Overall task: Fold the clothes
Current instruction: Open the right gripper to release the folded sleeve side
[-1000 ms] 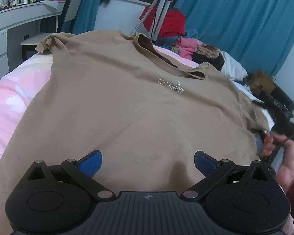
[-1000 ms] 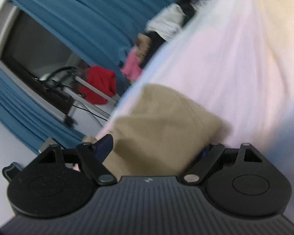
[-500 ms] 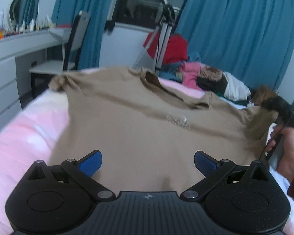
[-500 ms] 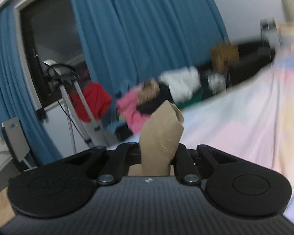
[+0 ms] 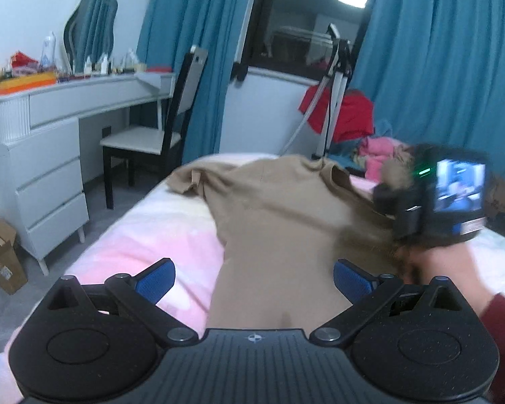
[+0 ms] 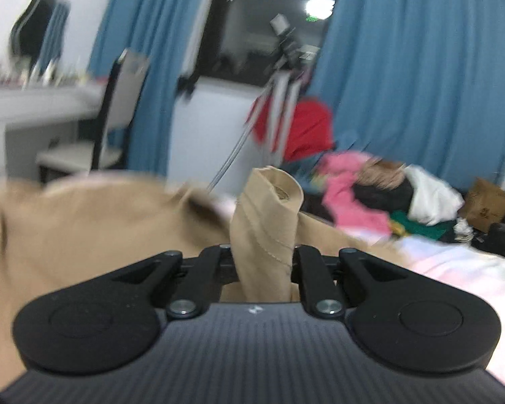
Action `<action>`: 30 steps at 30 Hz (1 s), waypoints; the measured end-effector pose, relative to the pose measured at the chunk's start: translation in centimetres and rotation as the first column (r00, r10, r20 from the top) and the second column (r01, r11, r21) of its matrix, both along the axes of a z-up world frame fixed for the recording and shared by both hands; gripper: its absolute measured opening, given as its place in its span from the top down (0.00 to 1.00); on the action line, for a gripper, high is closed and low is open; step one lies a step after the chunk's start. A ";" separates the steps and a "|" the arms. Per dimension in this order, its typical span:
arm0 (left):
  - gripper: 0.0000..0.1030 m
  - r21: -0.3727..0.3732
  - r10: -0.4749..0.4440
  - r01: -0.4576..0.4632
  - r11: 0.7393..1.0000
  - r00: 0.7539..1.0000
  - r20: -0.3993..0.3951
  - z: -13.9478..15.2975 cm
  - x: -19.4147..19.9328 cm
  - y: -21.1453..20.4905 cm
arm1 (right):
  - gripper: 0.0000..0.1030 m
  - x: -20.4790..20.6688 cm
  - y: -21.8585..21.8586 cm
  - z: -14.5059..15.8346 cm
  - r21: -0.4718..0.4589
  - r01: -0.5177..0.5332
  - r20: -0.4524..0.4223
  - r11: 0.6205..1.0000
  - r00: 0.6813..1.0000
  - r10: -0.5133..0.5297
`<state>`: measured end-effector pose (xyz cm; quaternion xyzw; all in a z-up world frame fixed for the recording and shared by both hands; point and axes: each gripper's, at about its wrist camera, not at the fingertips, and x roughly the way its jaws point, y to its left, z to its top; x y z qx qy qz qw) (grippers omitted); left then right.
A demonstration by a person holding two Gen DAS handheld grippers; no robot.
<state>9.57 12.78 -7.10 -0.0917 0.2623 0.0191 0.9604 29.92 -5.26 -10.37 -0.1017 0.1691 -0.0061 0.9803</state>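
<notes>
Tan T-shirt (image 5: 279,222) lay across the bed (image 5: 158,235); left gripper (image 5: 254,277) gaped empty over its hem, while only the right-wrist view showed right gripper (image 6: 262,262) pinching a sleeve fold at 12 o'clock

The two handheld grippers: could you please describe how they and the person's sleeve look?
The left gripper has a black ribbed body, round side discs, silver pivot screws and blue finger pads. The right gripper has the same black build; seen from behind, it carries a small lit screen. The sleeve is dark red.

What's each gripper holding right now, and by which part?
The right gripper is shut on the tan cotton T-shirt, pinching a hemmed sleeve edge. The left gripper is open, holding nothing.
</notes>
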 end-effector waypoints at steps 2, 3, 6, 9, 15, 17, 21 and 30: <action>0.02 -0.015 -0.004 0.003 1.000 1.000 -0.023 -0.7 0.5 0.3 | 0.80 1.2 0.1 -1.5 0.062 -0.030 -0.090 0.998 0.995 0.036; 0.02 -0.023 -0.006 0.005 1.000 0.999 -0.035 -1.0 0.8 0.5 | 0.62 1.6 -0.2 -1.7 0.096 -0.046 -0.117 0.994 0.991 0.057; 0.02 -0.038 -0.015 0.013 0.999 0.998 -0.061 -1.8 1.4 0.7 | 0.18 2.3 -0.7 -1.3 0.184 -0.086 -0.141 0.979 0.983 0.113; 0.02 -0.035 -0.028 0.025 0.999 0.997 -0.066 -2.1 1.6 0.3 | 0.19 -0.6 -1.9 1.1 0.242 -0.110 -0.114 0.964 0.983 0.141; 0.02 -0.019 -0.038 0.037 0.999 0.998 -0.052 -1.6 0.6 -0.9 | 0.18 -11.0 -5.5 5.5 0.366 -0.121 -0.065 0.923 0.986 0.155; 0.02 -0.012 -0.051 0.050 0.999 0.998 -0.044 -1.2 -0.3 -1.6 | 0.18 -15.4 -7.1 6.7 0.376 -0.112 -0.064 0.920 0.987 0.147; 0.02 0.001 -0.088 0.088 0.996 0.996 -0.030 -0.2 -2.4 -3.3 | 0.18 -23.6 -10.4 7.6 0.414 -0.080 -0.053 0.907 0.992 0.112; 0.02 -0.049 -0.265 0.263 0.964 0.964 -0.027 1.3 -7.6 -8.9 | 0.18 -33.7 -16.3 8.2 0.477 0.087 0.018 0.874 0.994 -0.109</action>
